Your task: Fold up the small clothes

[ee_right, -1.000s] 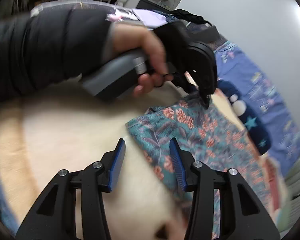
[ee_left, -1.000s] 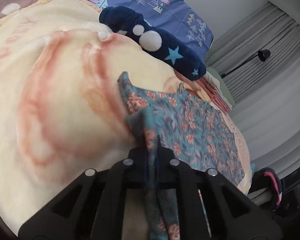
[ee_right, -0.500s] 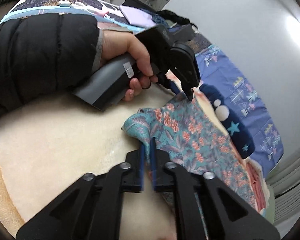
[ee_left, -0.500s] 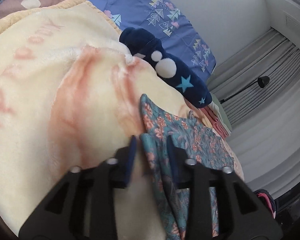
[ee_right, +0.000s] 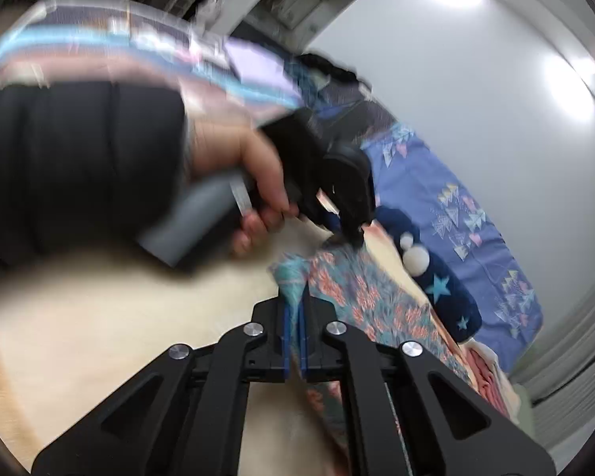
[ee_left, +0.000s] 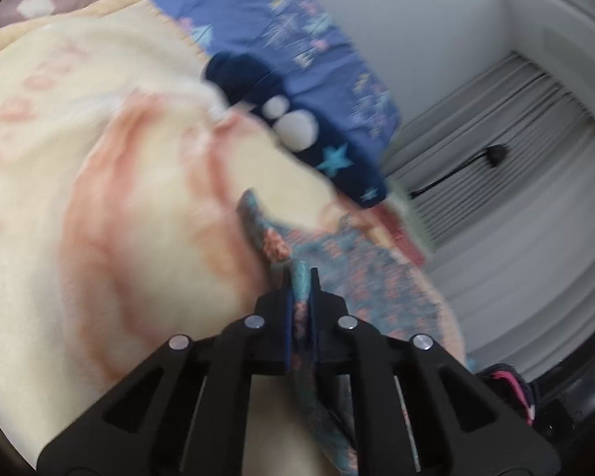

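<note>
A small teal garment with an orange flower print lies on a cream and pink fleece blanket. My left gripper is shut on one edge of the garment. My right gripper is shut on another corner of the garment. In the right wrist view the hand with the left gripper pinches the garment's far corner. Both views are blurred by motion.
A navy plush cloth with white dots and stars lies beyond the garment, also in the right wrist view. A blue patterned sheet lies behind it. Folded pink cloth lies at the right. Grey curtains hang beyond.
My left gripper opened half a second ago and has shut again on the garment's edge. My right gripper closed on a corner and holds it. Both are moving.
</note>
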Tool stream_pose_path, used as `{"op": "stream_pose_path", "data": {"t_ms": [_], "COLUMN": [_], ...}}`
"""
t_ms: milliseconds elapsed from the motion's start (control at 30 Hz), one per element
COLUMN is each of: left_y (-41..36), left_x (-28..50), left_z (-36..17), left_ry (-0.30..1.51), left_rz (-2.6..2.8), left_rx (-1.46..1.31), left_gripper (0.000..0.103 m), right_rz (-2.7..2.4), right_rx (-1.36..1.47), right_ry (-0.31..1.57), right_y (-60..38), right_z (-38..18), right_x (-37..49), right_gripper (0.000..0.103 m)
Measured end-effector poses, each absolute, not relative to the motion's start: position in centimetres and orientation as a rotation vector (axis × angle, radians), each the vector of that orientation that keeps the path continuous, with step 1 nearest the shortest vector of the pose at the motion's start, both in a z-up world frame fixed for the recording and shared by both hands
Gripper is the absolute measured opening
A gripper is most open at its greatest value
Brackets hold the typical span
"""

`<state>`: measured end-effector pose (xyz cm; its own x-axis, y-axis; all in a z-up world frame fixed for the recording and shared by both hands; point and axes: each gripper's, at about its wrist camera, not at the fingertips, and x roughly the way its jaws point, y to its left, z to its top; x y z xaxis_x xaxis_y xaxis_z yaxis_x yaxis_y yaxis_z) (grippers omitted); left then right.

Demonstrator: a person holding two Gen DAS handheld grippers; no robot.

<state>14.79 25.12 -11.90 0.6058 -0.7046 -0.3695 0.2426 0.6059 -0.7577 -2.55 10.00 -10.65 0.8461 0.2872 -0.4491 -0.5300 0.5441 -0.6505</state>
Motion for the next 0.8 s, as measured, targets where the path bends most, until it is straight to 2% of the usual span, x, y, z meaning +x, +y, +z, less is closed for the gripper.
{"op": "stream_pose_path", "data": {"t_ms": [133, 200, 267, 333, 467, 800], "left_y": [25.3, 26.0, 26.8, 27.0, 26.3, 24.6], "left_x": [15.6, 15.7, 15.3, 15.1, 14.4, 15.2], "left_z": [-13.6, -14.4, -14.0, -14.2, -13.7, -13.9], "left_ry": [0.794, 0.796, 0.767, 0.765, 0.762, 0.814], "left_rz": [-0.501, -0.505, -0.47, -0.488, -0.549, -0.562], "left_rx": [-0.699, -0.753, -0.772, -0.796, -0.765, -0.692], "left_gripper": [0.006, 0.006, 0.007, 0.015, 0.039, 0.041], "right_rz": [0.529, 0.538, 0.552, 0.542, 0.464, 0.404], "right_rx": [-0.834, -0.857, -0.892, -0.934, -1.034, -1.06], "right_ry": [0.446, 0.419, 0.38, 0.332, 0.317, 0.378], "right_y": [9.7, 9.9, 9.6, 9.0, 8.3, 10.9], "right_z": [-11.7, -11.8, -11.8, -12.0, -13.2, -14.7], "right_x": [-0.4, -1.5, -2.8, -4.3, -3.9, -0.5], "right_gripper": [0.003, 0.005, 0.028, 0.034, 0.035, 0.035]}}
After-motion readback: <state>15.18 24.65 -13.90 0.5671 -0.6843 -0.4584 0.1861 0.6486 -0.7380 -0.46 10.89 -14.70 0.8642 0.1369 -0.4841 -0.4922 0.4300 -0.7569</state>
